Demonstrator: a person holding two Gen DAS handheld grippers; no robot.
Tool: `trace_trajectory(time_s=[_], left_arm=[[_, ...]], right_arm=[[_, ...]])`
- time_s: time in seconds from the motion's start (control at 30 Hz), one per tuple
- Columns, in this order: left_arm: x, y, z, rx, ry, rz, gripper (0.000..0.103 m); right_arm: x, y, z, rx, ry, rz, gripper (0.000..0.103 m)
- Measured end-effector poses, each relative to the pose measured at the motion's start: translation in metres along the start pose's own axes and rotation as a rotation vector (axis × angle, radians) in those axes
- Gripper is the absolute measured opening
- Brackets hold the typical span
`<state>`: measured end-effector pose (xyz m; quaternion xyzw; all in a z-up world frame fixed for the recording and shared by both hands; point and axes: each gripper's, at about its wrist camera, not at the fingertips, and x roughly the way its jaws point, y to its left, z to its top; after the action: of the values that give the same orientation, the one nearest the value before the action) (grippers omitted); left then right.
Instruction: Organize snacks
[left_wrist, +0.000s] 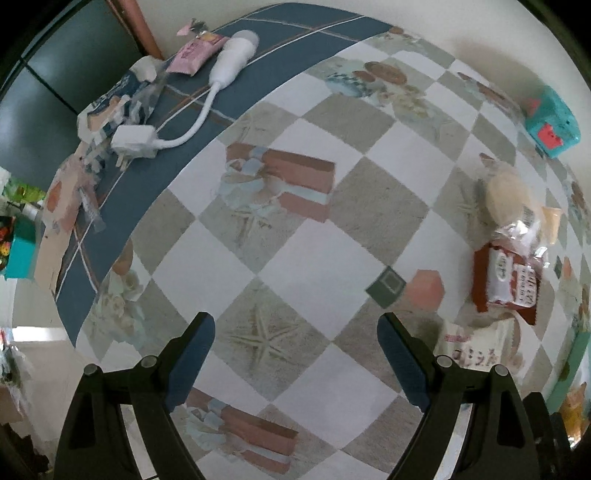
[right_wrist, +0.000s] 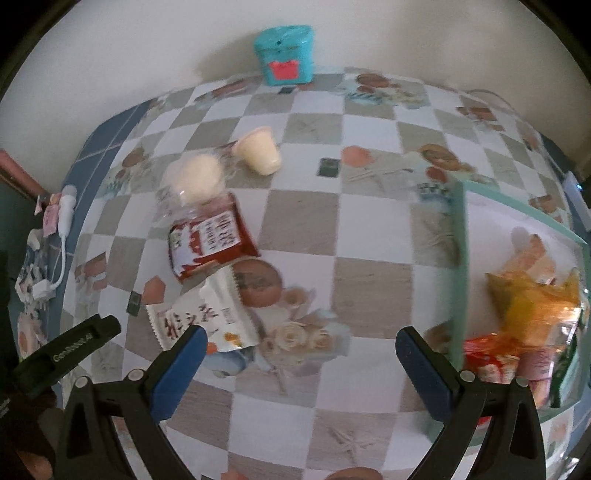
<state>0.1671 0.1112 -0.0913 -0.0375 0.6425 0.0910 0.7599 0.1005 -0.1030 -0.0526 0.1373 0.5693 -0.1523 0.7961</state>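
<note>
Two hand-held grippers hang over a counter (right_wrist: 369, 236) covered with a checked cloth printed with shells and starfish. The left hand-held gripper (left_wrist: 295, 354) points down at a bare stretch of the cloth, its blue-padded jaws spread wide with nothing between them. The right hand-held gripper (right_wrist: 299, 365) is also spread wide and empty; its left finger (right_wrist: 181, 365) overlaps the lower edge of a white snack packet (right_wrist: 207, 314) in the picture, though whether it touches the packet cannot be told. Just above the white packet lies a red snack packet (right_wrist: 210, 240), partly overlapped by a clear bag holding a round bun (right_wrist: 195, 181), and a small cream pudding cup (right_wrist: 260, 149) lies on its side just beside the bun. To the right stands a pale green bin (right_wrist: 460, 280) already holding several snack bags, one of them a yellow bag (right_wrist: 532, 299). A teal box (right_wrist: 286, 53) with a red label stands at the far edge by the wall. At the left edge of the counter lie a white charger with its cable (left_wrist: 147, 138) and a pink packet (left_wrist: 194, 53).
</note>
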Motion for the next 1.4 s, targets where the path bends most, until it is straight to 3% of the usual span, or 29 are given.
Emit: trace_trajectory(time_s=[0.43,0.73,1.13,1.27,1.4], left_arm=[[0.011,0.045,0.007,-0.191,0.018,0.062,0.090],[0.011,0.070,0.008,-0.239,0.019,0.051,0.090],[0.008,0.042,0.013,-0.195,0.011,0.052,0.090],[0.002,0.020,0.016,-0.170,0.001,0.032,0.090],[-0.004,0.002,0.017,-0.132,-0.008,0.012,0.090]], right_arm=[[0.032,0.062,-0.005,-0.150,0.034,0.049,0.103],[0.059,0.083,-0.010,-0.215,0.065,0.033,0.103],[0.066,0.062,0.001,-0.211,0.041,-0.035,0.101],[0.062,0.046,0.009,-0.187,0.031,-0.038,0.092],[0.060,0.028,0.017,-0.148,0.027,-0.027,0.089]])
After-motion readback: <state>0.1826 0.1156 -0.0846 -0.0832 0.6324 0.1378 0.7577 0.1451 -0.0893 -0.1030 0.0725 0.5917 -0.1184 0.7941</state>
